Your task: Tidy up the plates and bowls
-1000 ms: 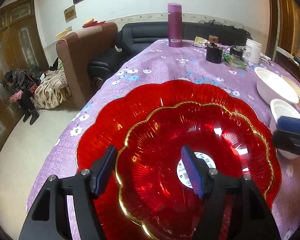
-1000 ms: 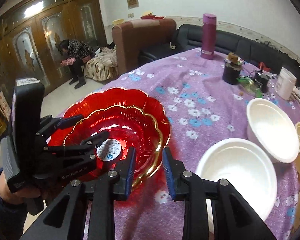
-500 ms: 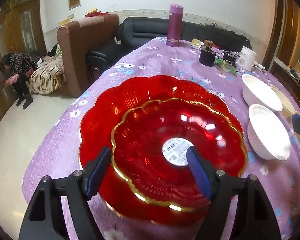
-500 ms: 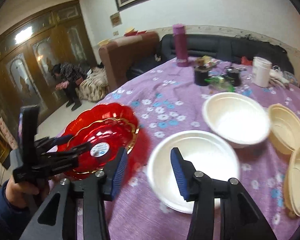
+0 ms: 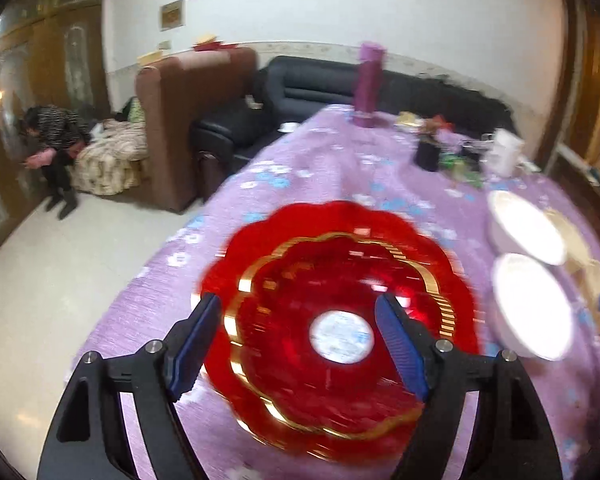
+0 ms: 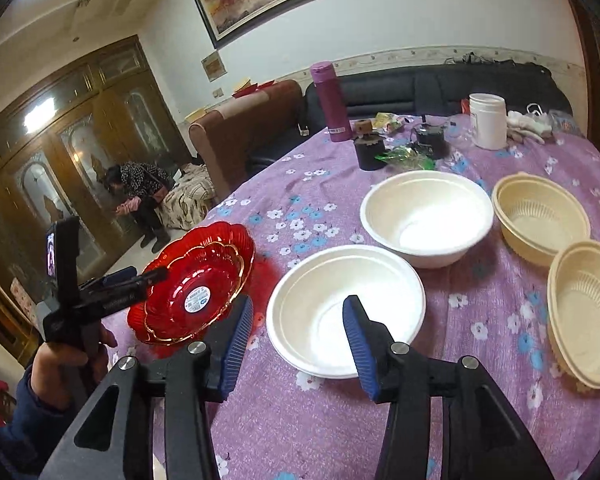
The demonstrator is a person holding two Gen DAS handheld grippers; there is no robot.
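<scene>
Two red scalloped plates with gold rims are stacked, the smaller one (image 5: 340,336) inside the larger one (image 5: 256,236); the stack also shows at the left in the right wrist view (image 6: 196,284). My left gripper (image 5: 300,344) is open and empty, above the stack's near side; it shows in the right wrist view (image 6: 140,276). My right gripper (image 6: 296,340) is open and empty over the near rim of a white bowl (image 6: 346,308). A second white bowl (image 6: 426,216) stands behind it. Two cream bowls (image 6: 540,216) (image 6: 588,308) stand at the right.
The purple flowered tablecloth (image 6: 300,420) covers the table. At the far end stand a purple flask (image 6: 331,102), a black jar (image 6: 370,152), a white tub (image 6: 488,120) and small clutter. Sofas (image 5: 204,112) stand beyond the table's left edge.
My left gripper has pulled back and up from the red plates, still open. My right gripper has opened wider and swung right, from the plates to the near white bowl.
</scene>
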